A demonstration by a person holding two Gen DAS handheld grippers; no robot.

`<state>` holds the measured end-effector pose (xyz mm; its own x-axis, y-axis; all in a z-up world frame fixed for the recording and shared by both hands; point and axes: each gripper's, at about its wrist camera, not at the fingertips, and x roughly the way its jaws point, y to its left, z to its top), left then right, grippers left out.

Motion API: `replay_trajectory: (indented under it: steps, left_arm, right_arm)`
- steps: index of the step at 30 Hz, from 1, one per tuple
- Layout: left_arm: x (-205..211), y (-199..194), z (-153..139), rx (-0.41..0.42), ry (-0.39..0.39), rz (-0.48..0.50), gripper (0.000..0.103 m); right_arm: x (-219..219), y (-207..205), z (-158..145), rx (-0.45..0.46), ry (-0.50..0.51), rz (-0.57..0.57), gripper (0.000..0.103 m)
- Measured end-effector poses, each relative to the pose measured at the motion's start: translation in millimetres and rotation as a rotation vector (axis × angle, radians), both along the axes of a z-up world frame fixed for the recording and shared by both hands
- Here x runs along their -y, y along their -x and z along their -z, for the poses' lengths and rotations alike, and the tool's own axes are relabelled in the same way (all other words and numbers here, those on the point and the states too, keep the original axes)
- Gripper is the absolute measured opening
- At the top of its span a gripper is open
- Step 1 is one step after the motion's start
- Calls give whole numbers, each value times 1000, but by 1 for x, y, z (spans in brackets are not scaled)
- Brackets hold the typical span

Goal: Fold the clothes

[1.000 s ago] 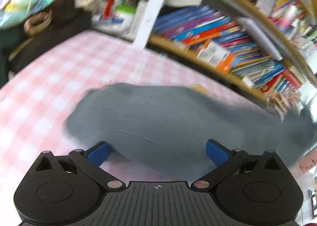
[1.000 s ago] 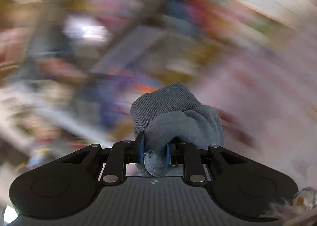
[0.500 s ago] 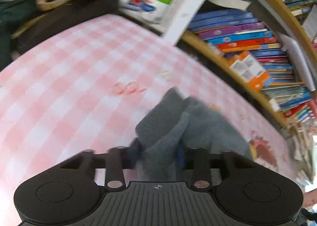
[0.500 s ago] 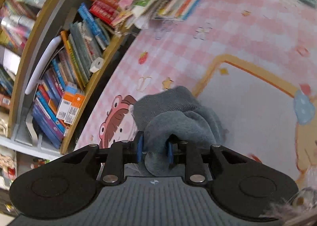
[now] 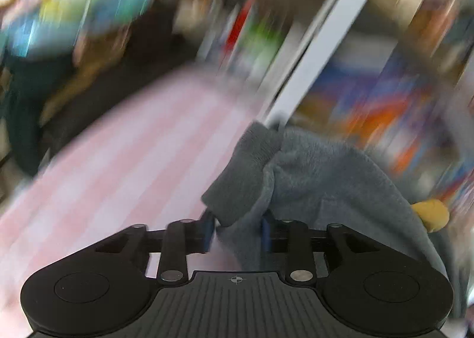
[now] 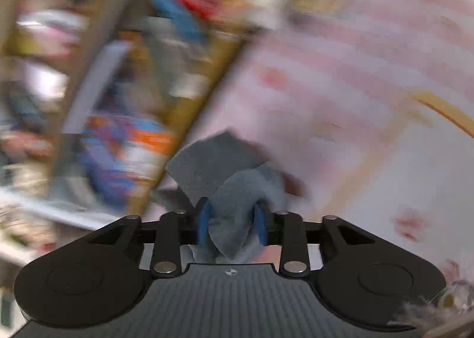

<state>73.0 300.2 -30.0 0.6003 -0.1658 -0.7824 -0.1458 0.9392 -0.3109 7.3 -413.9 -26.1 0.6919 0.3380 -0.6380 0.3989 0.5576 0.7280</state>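
The left gripper (image 5: pixel 237 233) had a bunched corner of the grey garment (image 5: pixel 320 178) between its blue pads, and its jaws were opening. The cloth filled most of the gap and lay against the right pad, while a sliver of daylight showed beside the left pad, so the pinch looked loose rather than firm. From the jaws the garment rose toward 12 o'clock as a ribbed cuff or hem and spread away toward 3 o'clock in a fleecy fold, where a small yellow patch (image 5: pixel 431 215) showed at its edge. Beneath and toward 9 o'clock lay the pink checked cloth (image 5: pixel 118 166) covering the table, heavily blurred. Toward 1 o'clock stood a white upright post (image 5: pixel 323 42) and smeared colours of a bookshelf (image 5: pixel 385 107).

The right gripper (image 6: pixel 231 227) also had grey fabric (image 6: pixel 234 190) wedged between its blue pads, touching both, and its jaws were opening as well. A flat ribbed flap stood up toward 12 o'clock just beyond the jaws. The pink patterned tablecloth (image 6: pixel 340 86) stretched toward 2 o'clock, and blurred shelves of books (image 6: pixel 124 119) ran toward 10 o'clock.
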Motion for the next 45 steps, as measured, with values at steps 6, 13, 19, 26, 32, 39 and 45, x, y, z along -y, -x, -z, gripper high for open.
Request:
replay_trajectory:
  steps: [6,13,19,26,32,39,45]
  left_arm:
    - [-17,49,5,42,-48,-44,73]
    - [-8,48,-28,176,-13,-74,73]
    - [26,25,-38,217,31,-11,73]
    - [57,12,-38,211,27,43,72]
    - [66,-5,-30,143,117,12,72]
    - [86,-41,-16,34,167,-36,57]
    - [85,-50,0,-8,160,-71,6]
  right_arm:
    - [-8,17,-6,-81,240,-90,46]
    - [-93,11,-46,109,751,-383,57]
    - [-154,-5,-36,245,1001,-660,57]
    - [-110,-29,-27,113,840,-406,9]
    - [-22,-10,-21,5,418,-107,10]
    - [-16,5,-9,-33,223,-78,10]
    - [-8,-18,-19,-14,119,-50,10]
